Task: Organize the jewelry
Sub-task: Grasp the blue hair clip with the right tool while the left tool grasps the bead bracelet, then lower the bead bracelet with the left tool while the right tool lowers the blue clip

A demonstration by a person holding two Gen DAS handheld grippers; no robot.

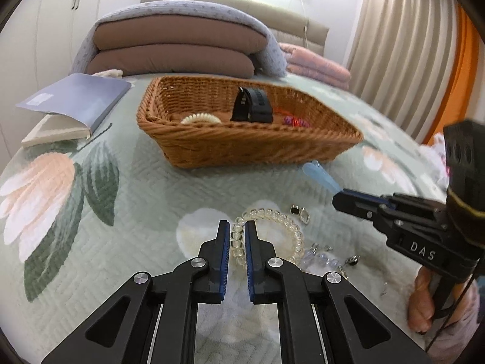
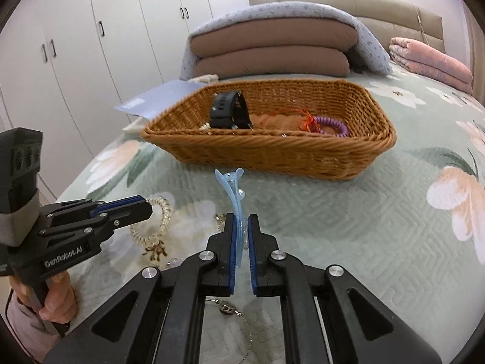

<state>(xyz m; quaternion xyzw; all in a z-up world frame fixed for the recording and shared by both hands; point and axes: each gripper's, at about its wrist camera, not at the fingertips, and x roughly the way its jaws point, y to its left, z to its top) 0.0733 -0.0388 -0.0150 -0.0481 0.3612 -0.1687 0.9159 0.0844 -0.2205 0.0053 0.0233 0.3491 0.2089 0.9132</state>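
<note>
The left tongs (image 1: 238, 227) are clamped on the clear coil band (image 1: 272, 230), which lies on the bed (image 1: 121, 242) before the basket (image 1: 242, 142). The right tongs (image 2: 241, 221) are clamped on the blue clip (image 2: 233, 194), its long axis pointing away toward the basket, forked end farthest.

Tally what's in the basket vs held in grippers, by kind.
In wicker basket:
black watch: 1
purple coil hair tie: 1
cream coil hair tie: 1
orange cord: 1
Held:
clear coil hair tie, left gripper: 1
blue hair clip, right gripper: 1
Total: 6
</note>
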